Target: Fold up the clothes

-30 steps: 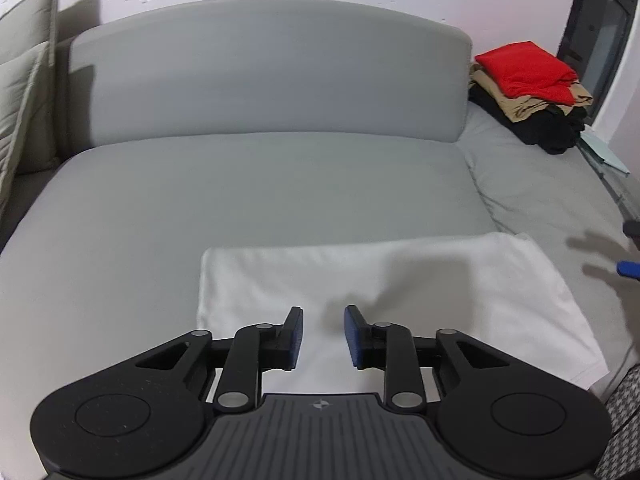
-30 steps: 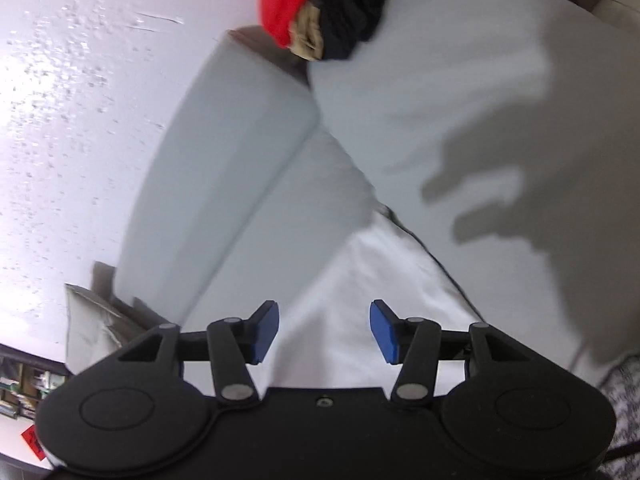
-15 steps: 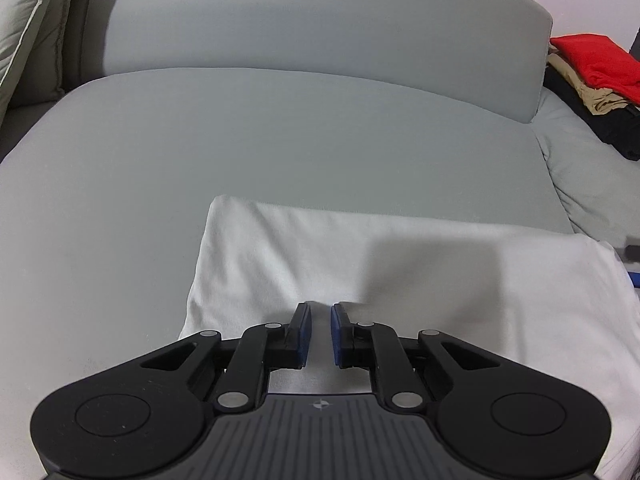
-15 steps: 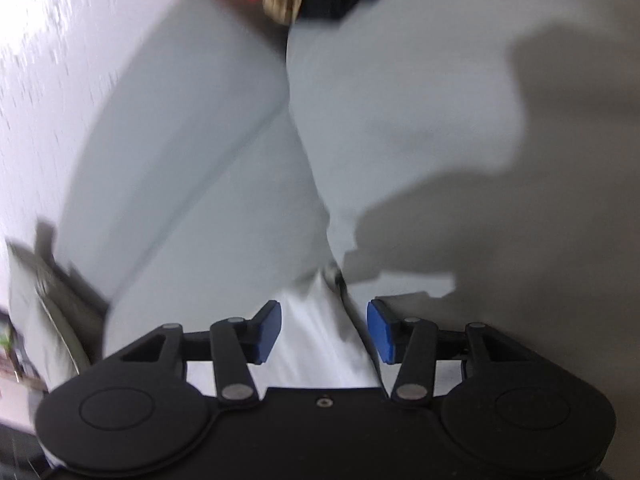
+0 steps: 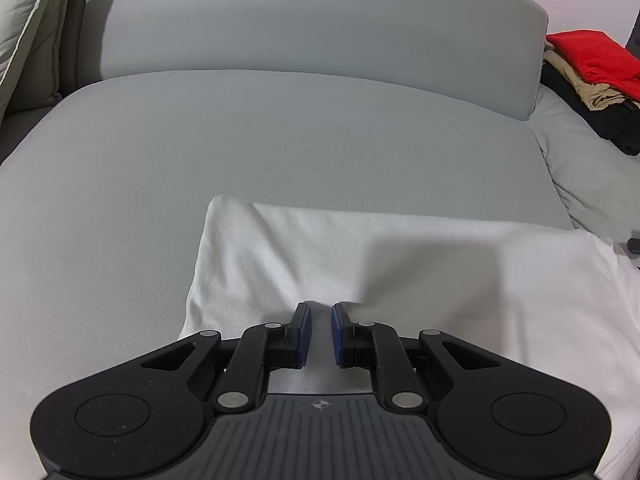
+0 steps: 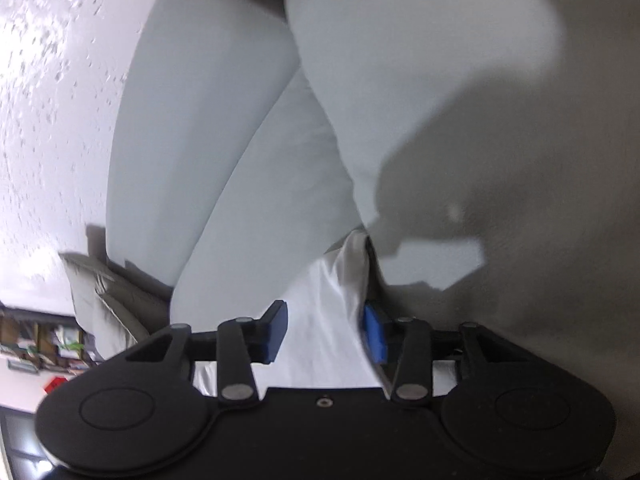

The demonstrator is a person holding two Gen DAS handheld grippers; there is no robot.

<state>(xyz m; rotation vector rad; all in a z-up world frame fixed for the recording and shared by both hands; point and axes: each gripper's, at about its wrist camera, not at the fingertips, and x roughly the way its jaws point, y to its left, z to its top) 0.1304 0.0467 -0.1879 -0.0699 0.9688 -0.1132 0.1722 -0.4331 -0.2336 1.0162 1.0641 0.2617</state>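
A white garment (image 5: 400,264) lies folded flat on the grey sofa seat (image 5: 280,140). My left gripper (image 5: 320,312) sits low over its near edge, jaws narrowed to a small gap with white cloth between the blue pads. In the right wrist view my right gripper (image 6: 324,320) is open, its blue pads either side of the garment's right end (image 6: 332,300), which bunches up between them. The right pad (image 6: 374,334) touches the cloth's edge.
A stack of folded clothes, red (image 5: 592,60) on tan on black, sits on the sofa's far right. The backrest (image 5: 312,28) runs along the rear; cushions (image 5: 28,36) stand at far left. A white wall (image 6: 52,100) is behind.
My left gripper dropped toward the garment's near edge and its jaws narrowed. My right gripper swung down onto the garment's right end, staying open.
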